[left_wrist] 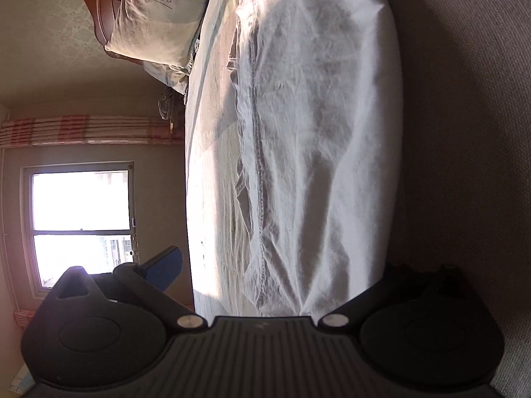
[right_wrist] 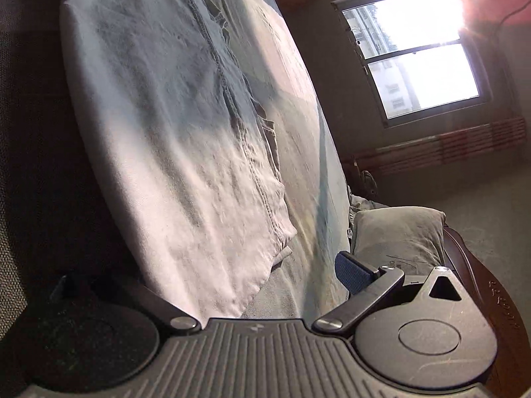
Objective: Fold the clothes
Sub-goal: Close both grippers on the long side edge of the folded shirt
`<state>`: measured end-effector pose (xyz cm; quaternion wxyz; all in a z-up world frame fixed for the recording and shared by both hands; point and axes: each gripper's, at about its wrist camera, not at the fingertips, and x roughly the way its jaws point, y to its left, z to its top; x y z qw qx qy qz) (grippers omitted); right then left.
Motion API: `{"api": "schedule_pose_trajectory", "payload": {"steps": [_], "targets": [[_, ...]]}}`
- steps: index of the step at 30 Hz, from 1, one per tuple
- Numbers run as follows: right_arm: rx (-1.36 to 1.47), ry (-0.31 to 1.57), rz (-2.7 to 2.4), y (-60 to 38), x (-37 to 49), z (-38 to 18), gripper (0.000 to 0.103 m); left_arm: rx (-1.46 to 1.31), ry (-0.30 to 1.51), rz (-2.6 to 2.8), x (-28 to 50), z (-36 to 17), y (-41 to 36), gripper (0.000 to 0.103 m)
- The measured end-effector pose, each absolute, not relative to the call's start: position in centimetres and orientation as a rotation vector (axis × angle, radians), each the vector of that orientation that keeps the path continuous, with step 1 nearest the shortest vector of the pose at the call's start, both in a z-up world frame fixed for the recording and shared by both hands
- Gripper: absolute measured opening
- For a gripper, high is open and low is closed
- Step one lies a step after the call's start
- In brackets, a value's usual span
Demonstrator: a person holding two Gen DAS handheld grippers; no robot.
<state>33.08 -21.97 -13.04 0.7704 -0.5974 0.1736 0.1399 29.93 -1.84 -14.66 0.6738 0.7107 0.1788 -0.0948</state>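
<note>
Closest in the left wrist view, the ribbed black body of the left gripper (left_wrist: 292,268) fills the bottom of the frame. Its two fingers are spread wide apart: one blue-padded fingertip (left_wrist: 164,267) shows at lower left against the window, the other sits in shadow at lower right. Between them a white garment (left_wrist: 305,132) runs from the bottom centre up to the top of the frame, wrinkled, with a stitched seam along its left side. Whether either finger touches the cloth cannot be told. The garment lies on a pale bed sheet (left_wrist: 215,152), which appears as a strip just left of it. At upper left a printed pillow (left_wrist: 159,13) leans on a wooden headboard (left_wrist: 99,6). A bright window (left_wrist: 79,222) sits at middle left.

Likewise, in the right wrist view, the right gripper (right_wrist: 212,282) spans the bottom edge, fingers wide apart, a blue pad (right_wrist: 353,273) at lower right. The same garment (right_wrist: 172,132) stretches from bottom centre to upper left, over the bed sheet (right_wrist: 298,152). The pillow (right_wrist: 398,235) lies at right, and the window (right_wrist: 415,53) glares at upper right.
</note>
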Motion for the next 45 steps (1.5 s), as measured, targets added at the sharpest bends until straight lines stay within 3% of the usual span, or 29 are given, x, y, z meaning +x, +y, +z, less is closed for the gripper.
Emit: {"api": "schedule_pose_trajectory", "payload": {"steps": [7, 19, 22, 25, 27, 28, 29, 30, 32, 33, 34, 35, 37, 45], "targets": [[-1.518, 0.308, 0.377, -19.6, 32.4, -14.6, 0.103, 1.643, 0.495, -0.298, 31.7, -14.6, -2.5, 0.102], [-1.449, 0.343, 0.427, -20.4, 32.8, -14.1, 0.098, 1.623, 0.430, -0.309, 30.6, -14.4, -1.7, 0.101], [-1.445, 0.347, 0.426, -20.4, 32.6, -14.2, 0.097, 1.663, 0.416, -0.338, 30.1, -14.8, -1.9, 0.096], [-1.455, 0.355, 0.426, -20.2, 32.2, -14.3, 0.093, 1.652, 0.441, -0.369, 29.4, -15.1, -1.7, 0.076], [-1.458, 0.358, 0.429, -20.1, 31.8, -14.4, 0.088, 1.643, 0.448, -0.385, 28.2, -15.7, -1.4, 0.045], [-1.457, 0.359, 0.430, -20.1, 31.5, -14.5, 0.085, 1.650, 0.448, -0.389, 27.7, -16.4, -1.4, 0.035], [-1.454, 0.362, 0.434, -20.2, 31.3, -14.6, 0.083, 1.657, 0.447, -0.392, 27.2, -17.0, -1.3, 0.011], [-1.450, 0.365, 0.441, -20.2, 31.1, -14.7, 0.075, 1.662, 0.421, -0.364, 26.8, -17.7, -1.3, 0.000], [-1.451, 0.369, 0.459, -20.3, 30.6, -15.1, 0.061, 1.638, 0.394, -0.312, 26.5, -18.2, -1.2, 0.000], [-1.455, 0.372, 0.470, -20.2, 30.2, -15.4, 0.046, 1.607, 0.404, -0.306, 26.6, -18.0, -1.2, 0.000], [-1.469, 0.379, 0.488, -20.2, 29.8, -16.0, 0.018, 1.604, 0.405, -0.305, 26.6, -17.9, -1.3, 0.000], [-1.508, 0.359, 0.483, -20.1, 29.2, -17.0, 0.008, 1.603, 0.406, -0.304, 26.7, -17.9, -1.3, 0.000], [-1.581, 0.294, 0.428, -19.8, 28.3, -18.8, 0.010, 1.609, 0.407, -0.303, 26.7, -17.8, -1.4, 0.000], [-1.536, 0.322, 0.427, -19.7, 28.7, -18.2, 0.010, 1.613, 0.419, -0.270, 27.0, -17.8, -2.0, 0.000]]}}
